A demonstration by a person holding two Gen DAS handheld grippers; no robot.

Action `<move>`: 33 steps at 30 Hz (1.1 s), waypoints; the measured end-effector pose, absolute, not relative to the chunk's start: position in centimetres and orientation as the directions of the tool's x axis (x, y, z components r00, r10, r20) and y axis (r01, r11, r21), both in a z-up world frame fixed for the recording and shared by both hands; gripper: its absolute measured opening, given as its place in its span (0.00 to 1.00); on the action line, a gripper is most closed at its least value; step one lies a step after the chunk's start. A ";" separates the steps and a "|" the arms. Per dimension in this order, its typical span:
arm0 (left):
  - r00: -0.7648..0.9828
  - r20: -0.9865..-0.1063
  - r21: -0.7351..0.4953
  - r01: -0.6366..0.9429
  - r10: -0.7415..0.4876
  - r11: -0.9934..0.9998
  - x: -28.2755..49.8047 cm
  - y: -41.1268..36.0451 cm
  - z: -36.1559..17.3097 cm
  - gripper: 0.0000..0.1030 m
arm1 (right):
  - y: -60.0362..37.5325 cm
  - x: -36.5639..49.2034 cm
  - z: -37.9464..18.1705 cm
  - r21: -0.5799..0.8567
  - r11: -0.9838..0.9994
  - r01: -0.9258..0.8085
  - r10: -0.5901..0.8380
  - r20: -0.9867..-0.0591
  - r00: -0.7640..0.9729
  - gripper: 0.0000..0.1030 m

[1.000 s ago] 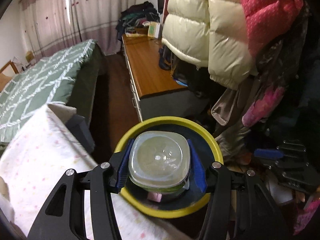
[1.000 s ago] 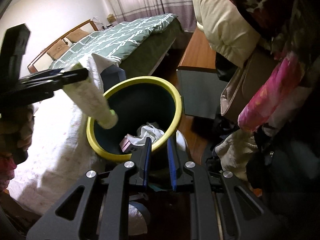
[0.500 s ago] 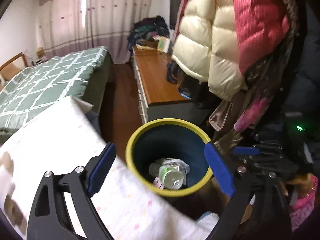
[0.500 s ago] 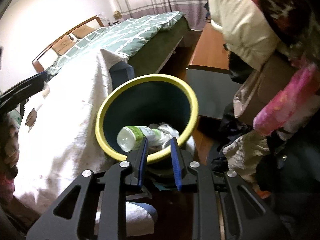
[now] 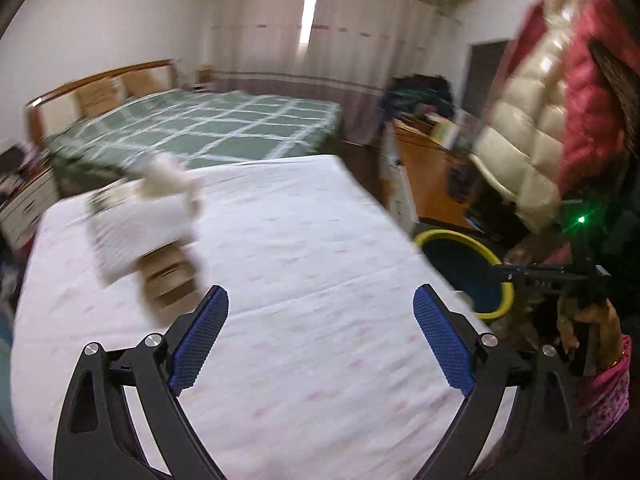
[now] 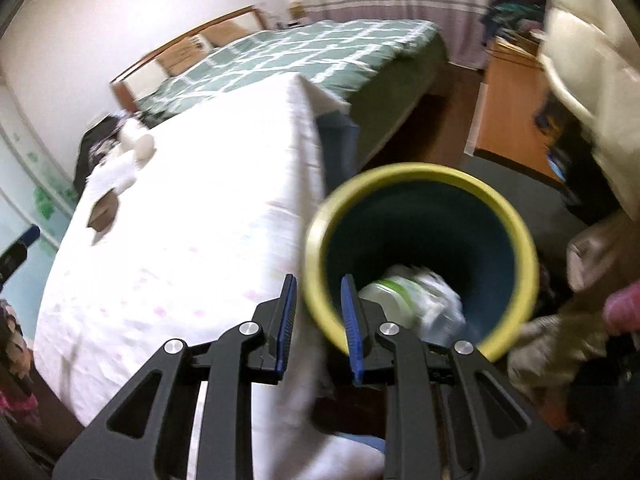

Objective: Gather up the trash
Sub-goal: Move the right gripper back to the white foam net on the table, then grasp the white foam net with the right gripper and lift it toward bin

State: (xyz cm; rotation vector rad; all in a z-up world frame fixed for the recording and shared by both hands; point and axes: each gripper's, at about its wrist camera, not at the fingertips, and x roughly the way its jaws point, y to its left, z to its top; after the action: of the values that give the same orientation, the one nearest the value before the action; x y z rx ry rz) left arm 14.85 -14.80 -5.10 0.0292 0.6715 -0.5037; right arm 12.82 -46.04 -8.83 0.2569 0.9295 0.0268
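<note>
Bottle (image 6: 404, 292) is already binned, so next pickup is lined up: left tool (image 5: 320, 340) is opening, empty, aimed at paper scraps (image 5: 136, 216) on the bench (image 5: 320, 240); right tool (image 6: 318, 320) is clamped on the trash bin (image 6: 320, 216) rim.

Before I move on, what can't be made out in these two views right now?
- Trash on the bed: left wrist view, motion blur; it looks like paper, cardboard and a wad, no more.
- Bin contents: right wrist view, blurred and part hidden by the near rim; only a bottle reads.
- Right claw grip on the rim: smeared, contact unclear.
- Left claw: opening, nothing in it.
</note>
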 end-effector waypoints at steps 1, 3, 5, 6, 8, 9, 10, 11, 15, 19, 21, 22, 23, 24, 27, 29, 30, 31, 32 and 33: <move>0.680 -0.600 -0.137 0.431 -0.421 0.892 14.7 -13.3 -5.2 0.90 | -44.8 13.8 -8.5 0.232 0.971 0.060 0.151 -0.787 0.599 0.21; 0.706 -0.593 -0.140 0.383 -0.387 0.913 14.3 -10.6 -5.2 0.90 | -42.1 15.9 -7.9 0.231 0.973 0.002 0.185 -0.785 0.591 0.21; 0.732 -0.586 -0.137 0.333 -0.348 0.933 13.8 -7.8 -5.4 0.90 | -39.4 17.8 -7.4 0.230 0.972 -0.051 0.217 -0.785 0.581 0.21; 0.740 -0.584 -0.141 0.313 -0.335 0.939 13.7 -6.7 -5.5 0.90 | -37.7 18.9 -7.1 0.231 0.969 -0.083 0.236 -0.784 0.573 0.21; 0.745 -0.583 -0.154 0.291 -0.325 0.944 13.7 -4.8 -5.8 0.90 | -34.8 20.7 -6.8 0.232 0.963 -0.136 0.268 -0.784 0.560 0.21; 0.748 -0.582 -0.157 0.280 -0.318 0.947 13.8 -3.9 -5.9 0.90 | -33.1 21.9 -6.6 0.233 0.959 -0.163 0.284 -0.784 0.553 0.21; 0.751 -0.582 -0.156 0.273 -0.312 0.949 13.8 -3.2 -6.0 0.90 | -31.8 22.7 -6.5 0.233 0.955 -0.184 0.296 -0.782 0.548 0.21; 0.754 -0.583 -0.152 0.265 -0.303 0.952 13.8 -2.6 -6.2 0.90 | -30.5 23.6 -6.3 0.233 0.951 -0.205 0.309 -0.781 0.543 0.21; 0.759 -0.582 -0.150 0.255 -0.294 0.955 14.0 -1.7 -6.5 0.90 | -25.0 27.8 -6.1 0.219 0.936 -0.277 0.338 -0.782 0.524 0.21; 0.764 -0.577 -0.148 0.249 -0.288 0.957 14.3 -1.0 -6.7 0.90 | -20.8 32.6 -6.8 0.228 0.919 -0.320 0.369 -0.784 0.500 0.21; 0.766 -0.575 -0.147 0.248 -0.287 0.958 14.4 -0.9 -6.6 0.90 | -19.1 34.7 -7.4 0.240 0.910 -0.338 0.387 -0.786 0.482 0.21; 0.766 -0.575 -0.149 0.246 -0.287 0.958 14.5 -0.7 -6.7 0.90 | -18.5 35.4 -7.6 0.243 0.909 -0.340 0.389 -0.788 0.477 0.21; 0.767 -0.575 -0.150 0.245 -0.287 0.958 14.6 -0.6 -6.7 0.90 | -17.9 36.0 -7.8 0.243 0.907 -0.344 0.391 -0.790 0.473 0.21; 0.766 -0.575 -0.151 0.245 -0.286 0.958 14.7 -0.4 -6.8 0.90 | -17.3 36.6 -7.9 0.241 0.905 -0.350 0.393 -0.791 0.470 0.21; 0.766 -0.576 -0.151 0.241 -0.284 0.959 15.1 -0.1 -7.0 0.90 | -16.1 38.4 -8.4 0.229 0.905 -0.359 0.388 -0.792 0.471 0.33; 0.765 -0.578 -0.152 0.241 -0.284 0.958 15.5 0.0 -7.1 0.90 | -15.7 39.3 -8.7 0.225 0.909 -0.352 0.379 -0.796 0.472 0.40; 0.764 -0.579 -0.154 0.242 -0.286 0.958 15.6 0.1 -7.2 0.90 | -15.6 39.7 -8.9 0.227 0.909 -0.350 0.379 -0.799 0.467 0.40; 0.763 -0.579 -0.156 0.242 -0.287 0.958 15.8 0.1 -7.3 0.90 | -15.6 40.0 -9.0 0.230 0.908 -0.350 0.381 -0.800 0.463 0.40; 0.762 -0.579 -0.157 0.244 -0.290 0.957 15.9 0.2 -7.4 0.90 | -15.4 40.4 -9.3 0.231 0.908 -0.351 0.381 -0.803 0.458 0.40; 0.761 -0.579 -0.158 0.246 -0.291 0.956 16.1 0.2 -7.4 0.90 | -15.3 40.6 -9.5 0.231 0.907 -0.353 0.381 -0.807 0.450 0.40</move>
State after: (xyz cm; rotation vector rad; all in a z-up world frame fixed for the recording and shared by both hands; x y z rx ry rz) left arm 16.06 0.18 -7.41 -0.0736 0.6420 -0.2923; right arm 40.56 -15.27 -9.48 0.0314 1.0061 0.4535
